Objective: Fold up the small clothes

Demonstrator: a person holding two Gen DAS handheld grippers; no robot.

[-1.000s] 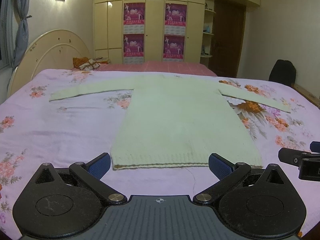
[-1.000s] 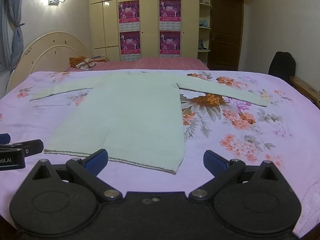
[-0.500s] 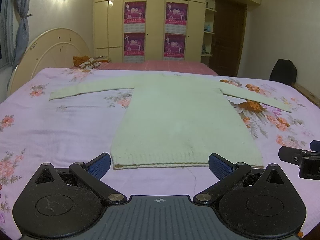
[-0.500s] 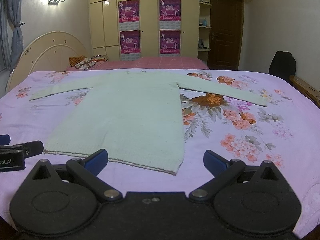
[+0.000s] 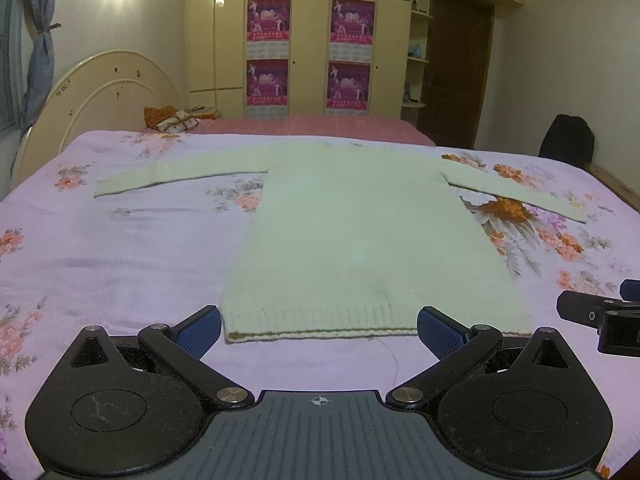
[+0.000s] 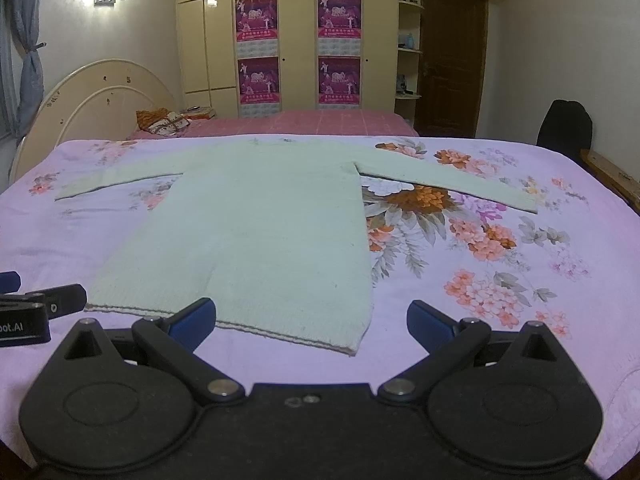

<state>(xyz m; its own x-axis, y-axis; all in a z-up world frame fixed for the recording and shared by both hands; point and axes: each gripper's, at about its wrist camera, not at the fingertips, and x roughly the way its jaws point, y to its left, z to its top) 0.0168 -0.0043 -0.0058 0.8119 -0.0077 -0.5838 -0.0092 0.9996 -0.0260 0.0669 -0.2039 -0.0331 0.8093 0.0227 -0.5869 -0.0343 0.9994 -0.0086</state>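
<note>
Little has shifted in the past second: both your grippers hover at the near edge of the bed as before, only a touch higher. Your left gripper (image 5: 319, 326) has its blue-padded fingers (image 5: 199, 328) spread wide, empty, framing the ribbed hem of the pale green knitted sweater (image 5: 360, 240). Your right gripper (image 6: 311, 318) is likewise spread and empty, just short of the hem's right corner. The sweater (image 6: 260, 232) lies flat and unfolded, both sleeves stretched outward, on the lilac floral bedsheet (image 5: 120, 248). At the left edge of the right wrist view, the left gripper's body shows white lettering, cut off, reading "oot.AI". Beyond stand the cream wardrobe (image 6: 300, 40) with four magenta posters (image 6: 258, 80), their writing too small to read, and a dark wooden door (image 6: 450, 60).
</note>
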